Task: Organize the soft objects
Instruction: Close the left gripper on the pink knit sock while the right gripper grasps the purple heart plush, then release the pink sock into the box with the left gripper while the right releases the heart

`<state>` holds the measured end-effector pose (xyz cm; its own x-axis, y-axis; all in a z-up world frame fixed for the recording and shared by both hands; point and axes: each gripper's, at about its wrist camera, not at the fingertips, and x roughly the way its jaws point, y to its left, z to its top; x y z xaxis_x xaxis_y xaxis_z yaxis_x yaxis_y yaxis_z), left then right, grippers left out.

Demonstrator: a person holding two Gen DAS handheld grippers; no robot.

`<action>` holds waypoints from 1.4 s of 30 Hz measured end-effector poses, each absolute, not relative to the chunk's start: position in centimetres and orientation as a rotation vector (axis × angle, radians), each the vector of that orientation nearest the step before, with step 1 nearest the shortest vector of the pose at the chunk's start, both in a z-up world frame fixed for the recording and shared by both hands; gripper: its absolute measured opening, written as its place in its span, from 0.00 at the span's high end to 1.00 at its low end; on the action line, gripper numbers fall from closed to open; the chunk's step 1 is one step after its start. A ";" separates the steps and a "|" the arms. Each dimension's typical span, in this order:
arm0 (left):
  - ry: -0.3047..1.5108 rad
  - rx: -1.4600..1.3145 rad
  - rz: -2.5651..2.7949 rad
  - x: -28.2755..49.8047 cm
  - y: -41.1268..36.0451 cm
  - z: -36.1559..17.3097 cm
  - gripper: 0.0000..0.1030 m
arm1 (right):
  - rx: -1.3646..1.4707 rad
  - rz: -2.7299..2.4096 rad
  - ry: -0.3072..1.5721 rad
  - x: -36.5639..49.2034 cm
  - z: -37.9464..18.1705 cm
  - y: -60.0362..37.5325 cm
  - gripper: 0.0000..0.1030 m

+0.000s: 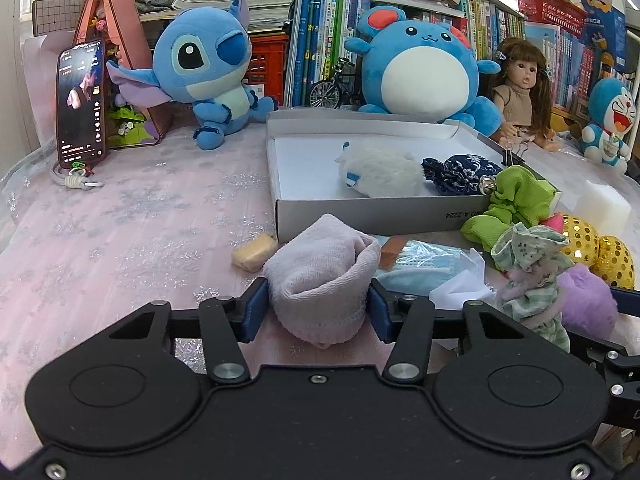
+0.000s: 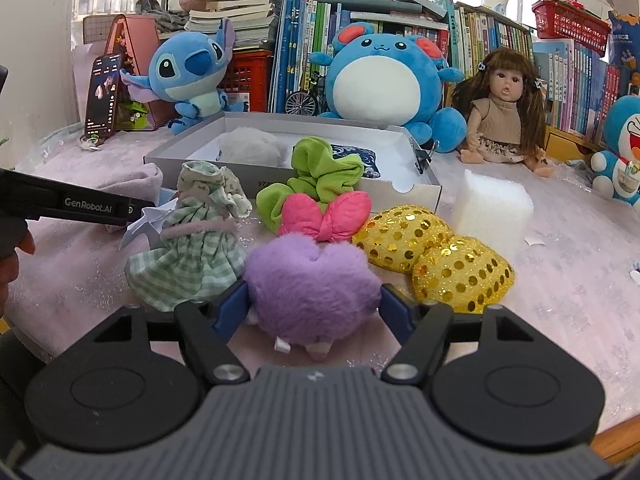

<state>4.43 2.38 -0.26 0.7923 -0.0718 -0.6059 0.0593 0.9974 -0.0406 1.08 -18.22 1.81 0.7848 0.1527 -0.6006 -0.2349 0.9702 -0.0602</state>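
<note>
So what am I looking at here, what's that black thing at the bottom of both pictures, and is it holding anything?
Each black thing is a hand-held two-finger gripper with a camera looking along its fingers. One picture comes from each hand. The left gripper has its pads against a rolled pink towel. The right gripper has a purple fluffy heart between its fingers; whether they press it is unclear. On the pink tablecloth stands a shallow white box with a white plush inside.

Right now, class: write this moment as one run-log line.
left hand-held gripper: closed on pink towel | right hand-held gripper: around purple plush heart | white box: two items inside
</note>
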 end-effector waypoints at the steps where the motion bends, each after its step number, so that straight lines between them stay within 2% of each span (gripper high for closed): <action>1: 0.652 -0.022 -0.069 4.4 2.4 -0.2 0.55 | -0.133 0.210 0.636 1.1 1.8 -18.2 0.22; 8: 0.649 -0.027 -0.076 4.2 2.5 0.4 0.59 | -0.102 0.212 0.641 1.9 1.6 -18.3 0.23; 10: 0.643 -0.029 -0.078 4.0 2.4 0.7 0.60 | -0.088 0.214 0.647 2.1 1.6 -18.3 0.31; 13: 0.622 -0.033 -0.079 3.8 2.5 1.4 0.60 | -0.076 0.215 0.658 2.1 1.9 -18.4 0.33; 23: 0.566 -0.028 -0.077 4.7 2.9 4.1 0.60 | -0.136 0.197 0.539 1.1 5.3 -18.3 0.33; 32: 0.554 -0.052 -0.090 8.2 3.3 6.1 0.60 | -0.165 0.122 0.431 4.7 9.1 -20.3 0.33; 42: 0.587 -0.054 -0.079 13.9 2.6 6.0 0.60 | -0.054 0.125 0.553 12.4 9.1 -22.4 0.32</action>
<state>13.86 2.57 6.03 0.8296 -0.0895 -0.5511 0.0587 0.9956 -0.0734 12.42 -22.37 9.13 0.8436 0.1040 -0.5269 -0.1332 0.9909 -0.0177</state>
